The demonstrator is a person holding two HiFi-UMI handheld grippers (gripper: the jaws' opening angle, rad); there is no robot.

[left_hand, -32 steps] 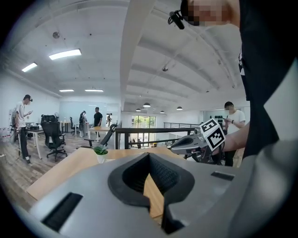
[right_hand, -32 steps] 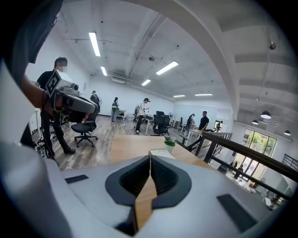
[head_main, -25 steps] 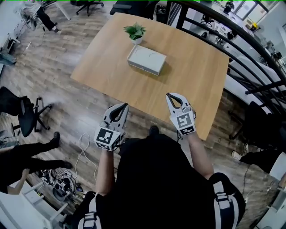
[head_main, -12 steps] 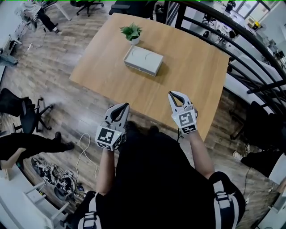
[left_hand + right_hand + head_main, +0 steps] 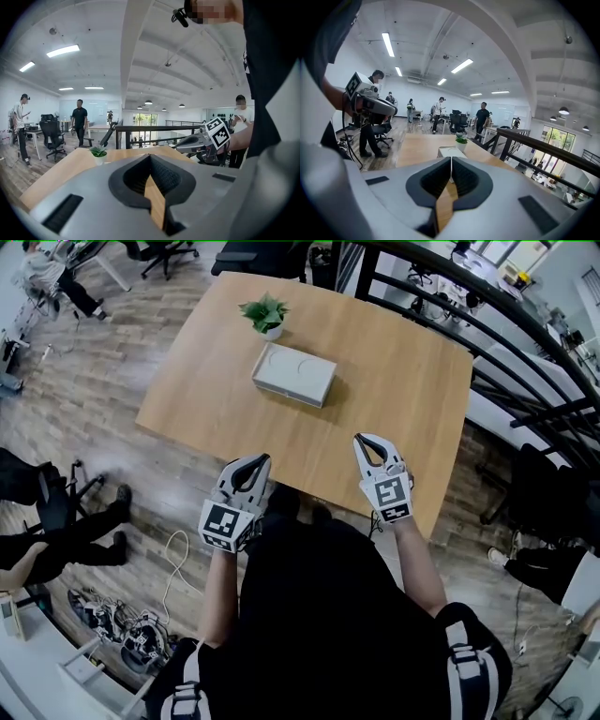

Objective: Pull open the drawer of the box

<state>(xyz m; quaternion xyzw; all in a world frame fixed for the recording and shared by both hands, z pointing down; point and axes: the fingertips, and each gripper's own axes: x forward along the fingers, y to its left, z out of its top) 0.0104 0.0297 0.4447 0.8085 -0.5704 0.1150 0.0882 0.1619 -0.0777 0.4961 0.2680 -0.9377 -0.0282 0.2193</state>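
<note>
Wooden flooring is seen around a large wooden worktop (image 5: 403,409). On its far half a grey box (image 5: 292,374) is laid flat, well apart from both grippers. The left gripper (image 5: 257,461) and right gripper (image 5: 362,440) are held at the near edge, jaws pressed together on each, with nothing gripped. A small potted plant (image 5: 265,313) is set just beside the box.
</note>
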